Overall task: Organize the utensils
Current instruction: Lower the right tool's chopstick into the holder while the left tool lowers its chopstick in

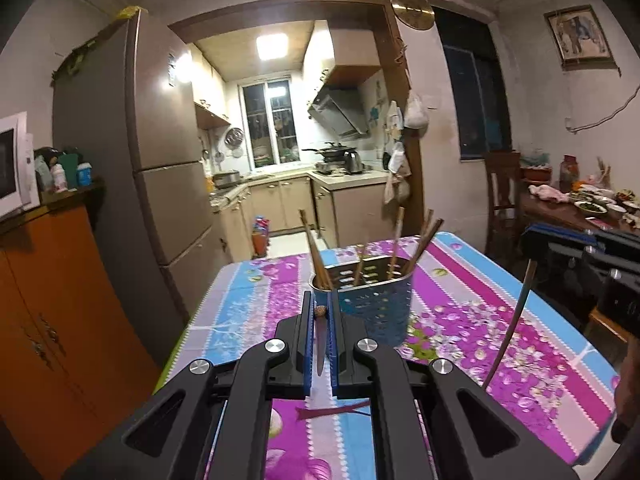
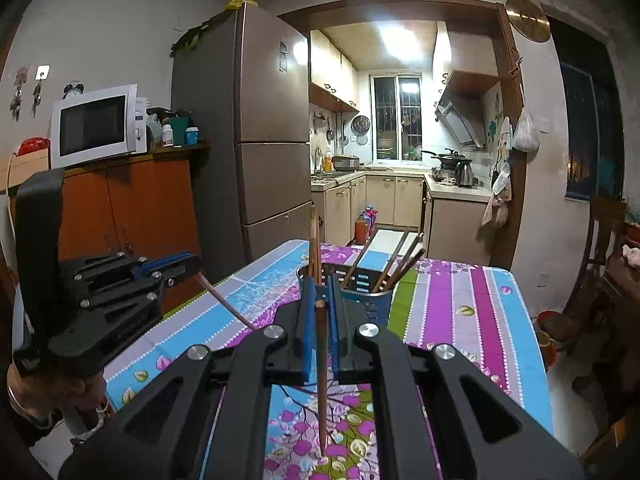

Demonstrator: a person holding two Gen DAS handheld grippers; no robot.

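**Two chopsticks in hand, holder part filled**

We note the perforated metal utensil holder (image 1: 366, 300) standing upright on the flowered tablecloth (image 1: 500, 332), toward the far middle of the table. Several chopsticks (image 1: 316, 256) already lean inside it, spread across what look like two compartments; we cannot count them exactly, nor tell which compartment each sits in.

Left gripper (image 1: 320, 316): jaws drawn close on a single brown chopstick (image 1: 320, 344), which lies along the gap between the blue pads, its blunt end poking out in front, just short of the holder's near wall. From the right wrist view the same stick (image 2: 224, 300) slants down and toward the table from that gripper.

Right gripper (image 2: 320, 300): likewise clenched on a second chopstick (image 2: 322, 368), its thin tip pointing back toward the camera and down at the cloth, thick end at the fingertips, close to the holder (image 2: 360, 292).

Our judgement: the job is well under way. The sticks in the holder count as done; the two held ones remain to be dropped in. We see no loose utensils on the visible cloth, though parts of the table are hidden by the grippers. Both held sticks sit low beside the holder's rim, so each likely needs lifting and tipping upright before release.
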